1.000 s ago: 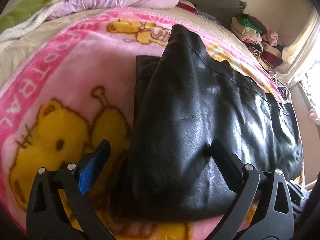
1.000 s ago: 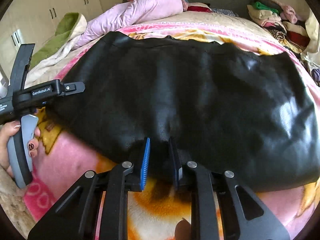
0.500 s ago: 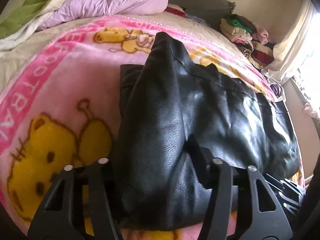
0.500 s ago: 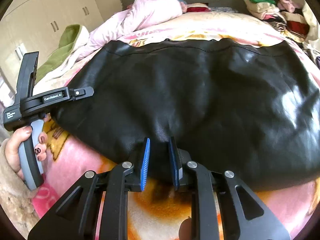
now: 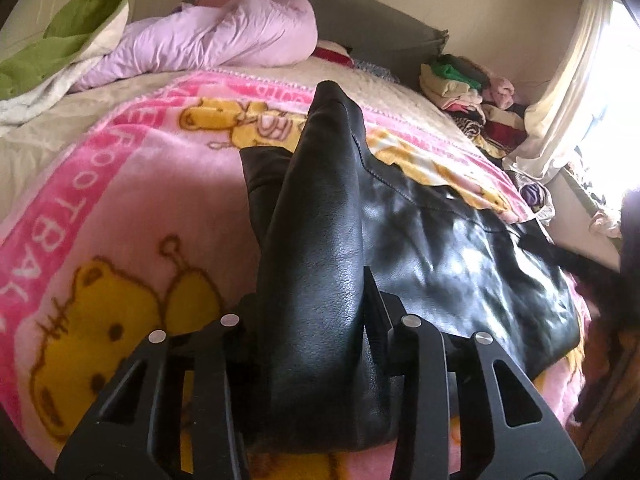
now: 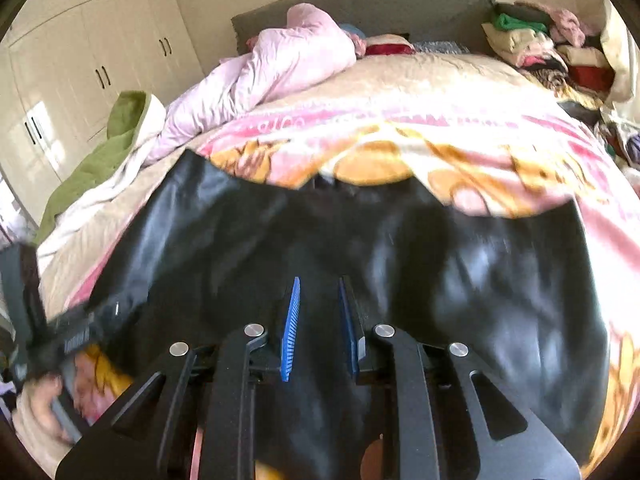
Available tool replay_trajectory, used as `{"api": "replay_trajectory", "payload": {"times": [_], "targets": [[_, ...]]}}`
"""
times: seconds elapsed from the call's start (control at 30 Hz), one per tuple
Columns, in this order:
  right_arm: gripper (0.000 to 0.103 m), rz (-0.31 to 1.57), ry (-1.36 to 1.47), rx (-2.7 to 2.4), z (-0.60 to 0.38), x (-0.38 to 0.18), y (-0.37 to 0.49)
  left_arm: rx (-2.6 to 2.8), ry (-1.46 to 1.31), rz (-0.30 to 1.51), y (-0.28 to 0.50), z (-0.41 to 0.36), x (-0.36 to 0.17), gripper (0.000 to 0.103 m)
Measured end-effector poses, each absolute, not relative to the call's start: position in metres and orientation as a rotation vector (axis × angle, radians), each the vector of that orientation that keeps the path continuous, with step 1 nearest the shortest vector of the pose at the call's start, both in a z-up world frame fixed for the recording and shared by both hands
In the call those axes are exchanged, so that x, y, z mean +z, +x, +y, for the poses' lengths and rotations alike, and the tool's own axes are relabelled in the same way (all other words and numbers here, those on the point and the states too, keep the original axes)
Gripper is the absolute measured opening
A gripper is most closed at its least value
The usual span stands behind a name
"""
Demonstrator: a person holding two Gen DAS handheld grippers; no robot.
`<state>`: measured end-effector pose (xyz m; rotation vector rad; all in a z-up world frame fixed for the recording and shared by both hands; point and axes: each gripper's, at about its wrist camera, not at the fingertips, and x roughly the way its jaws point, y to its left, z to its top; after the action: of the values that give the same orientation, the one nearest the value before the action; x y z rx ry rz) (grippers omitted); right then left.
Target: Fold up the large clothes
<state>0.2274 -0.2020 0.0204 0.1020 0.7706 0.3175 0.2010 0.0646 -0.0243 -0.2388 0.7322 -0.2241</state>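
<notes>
- Two black two-finger grippers, one per hand, both engaged on one garment.
- Black glossy leather-look garment (image 5: 460,248): spread across pink fleece blanket with yellow cartoon-bear print (image 5: 120,208); near edge raised into a tall ridge toward the left camera, remainder lying flat and creased toward the window side.
- Left gripper (image 5: 312,320): jaws closing, a thick fold of the garment between them, both fingers pressed against the ridge; pads hidden by the material.
- Right gripper (image 6: 318,328): jaws narrow, blue ribbed pads (image 6: 290,328) on either side of a thin pinch of the garment's near edge; grip firm, material draped up over the fingers. View blurred.
- Left hand (image 6: 44,408), seen in right wrist view: wrapped round the grey handle of the other gripper at lower left, blurred.
- Blanket, far side (image 6: 400,148): bare beyond the garment's far edge, cream quilted bedspread (image 6: 420,76) beneath it.
- Crumpled lilac quilted duvet (image 5: 208,44): heaped at the head of the bed, against grey upholstered headboard (image 5: 380,36).
- Green-and-cream fleece throw (image 5: 60,40): bunched at the bed's left edge.
- Stack of folded mixed-colour clothes (image 5: 468,92): far right corner, beside cream curtain (image 5: 560,96).
- White panelled wardrobe doors (image 6: 92,40): along the left wall.
</notes>
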Motion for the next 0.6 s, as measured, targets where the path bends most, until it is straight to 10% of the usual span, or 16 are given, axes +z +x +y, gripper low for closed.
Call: {"api": "replay_trajectory", "payload": {"times": [0.6], "targets": [[0.019, 0.886, 0.156, 0.303, -0.195, -0.023, 0.274, -0.244, -0.24, 0.692, 0.2, 0.063, -0.018, 0.029]]}}
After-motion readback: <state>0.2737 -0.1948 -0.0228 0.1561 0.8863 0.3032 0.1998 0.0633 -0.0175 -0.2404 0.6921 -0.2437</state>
